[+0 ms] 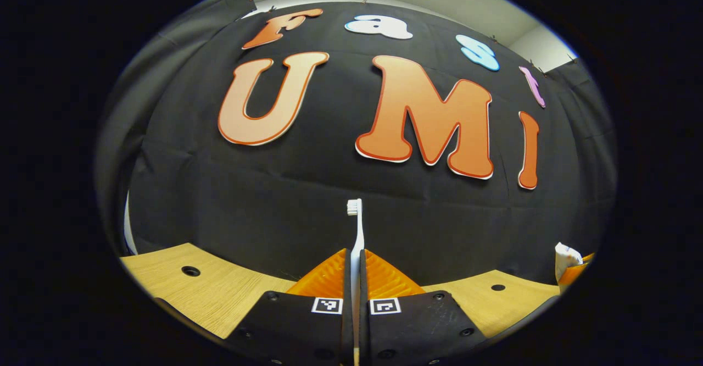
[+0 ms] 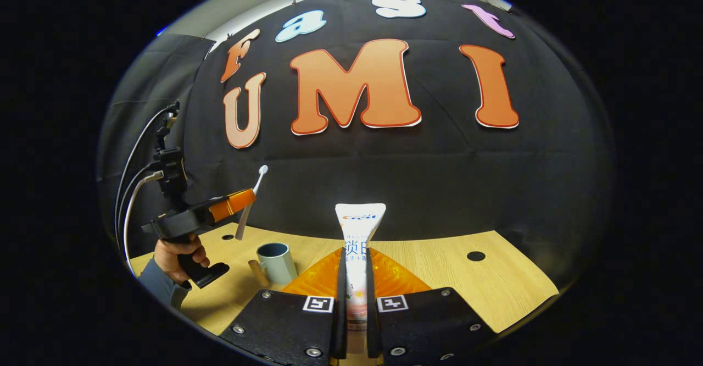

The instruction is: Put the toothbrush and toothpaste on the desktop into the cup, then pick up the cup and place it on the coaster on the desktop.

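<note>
In the left gripper view a white toothbrush (image 1: 357, 234) stands upright, bristles on top, with my left gripper (image 1: 357, 264) shut on its handle. In the right gripper view a white toothpaste tube (image 2: 360, 228) stands upright, crimped end up, and my right gripper (image 2: 356, 267) is shut on it. Farther left there, a hand (image 2: 174, 257) holds the left gripper (image 2: 237, 201) above the table, with the toothbrush (image 2: 251, 198) tilted in it. A grey-blue cup (image 2: 276, 262) stands upright on the wooden desktop (image 2: 439, 267), below and right of that toothbrush and left of the tube.
A short wooden piece (image 2: 255, 272) sits against the cup's left side, perhaps its handle. The desktop has small round holes (image 2: 476, 256). The black cloth wall (image 2: 439, 179) closes the back. At the far right of the left gripper view, the tube's end (image 1: 565, 257) pokes in.
</note>
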The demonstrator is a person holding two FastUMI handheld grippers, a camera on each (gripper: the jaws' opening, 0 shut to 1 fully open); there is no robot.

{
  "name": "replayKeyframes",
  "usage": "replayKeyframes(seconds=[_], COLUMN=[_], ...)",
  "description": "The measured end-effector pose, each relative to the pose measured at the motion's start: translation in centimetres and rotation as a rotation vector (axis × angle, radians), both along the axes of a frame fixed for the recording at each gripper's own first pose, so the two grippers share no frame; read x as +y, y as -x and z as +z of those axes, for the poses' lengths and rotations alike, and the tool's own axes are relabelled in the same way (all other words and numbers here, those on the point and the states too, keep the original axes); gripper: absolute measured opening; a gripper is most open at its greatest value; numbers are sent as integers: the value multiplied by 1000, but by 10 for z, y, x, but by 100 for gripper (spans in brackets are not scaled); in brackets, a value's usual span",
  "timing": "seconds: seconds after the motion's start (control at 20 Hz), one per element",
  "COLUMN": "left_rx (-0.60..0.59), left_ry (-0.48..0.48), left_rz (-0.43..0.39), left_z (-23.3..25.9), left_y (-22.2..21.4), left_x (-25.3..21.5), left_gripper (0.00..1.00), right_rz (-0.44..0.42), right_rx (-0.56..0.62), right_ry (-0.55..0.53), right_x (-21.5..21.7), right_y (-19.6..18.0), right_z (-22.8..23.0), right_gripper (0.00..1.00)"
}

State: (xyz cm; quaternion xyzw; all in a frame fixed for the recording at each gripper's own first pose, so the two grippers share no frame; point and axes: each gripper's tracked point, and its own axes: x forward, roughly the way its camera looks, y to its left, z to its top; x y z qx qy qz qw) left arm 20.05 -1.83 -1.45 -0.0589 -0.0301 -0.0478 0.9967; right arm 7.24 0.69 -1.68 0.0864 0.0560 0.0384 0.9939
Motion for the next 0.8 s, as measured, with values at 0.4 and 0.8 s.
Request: replayKeyframes(seconds=[0.4, 0.8], left_rx=[54, 108], left_ry=[-67, -49], left_rz=[-65, -116], left_z=[-53, -95], left_y=[-37, -51], left_x=[-1, -1], left_gripper=[4, 5], right_rz=[-4, 7], right_rx=[32, 26], right_ry=[15, 31], right_x=[0, 5], right_y=[-18, -17], right_z=[-14, -13], right_gripper=[14, 14])
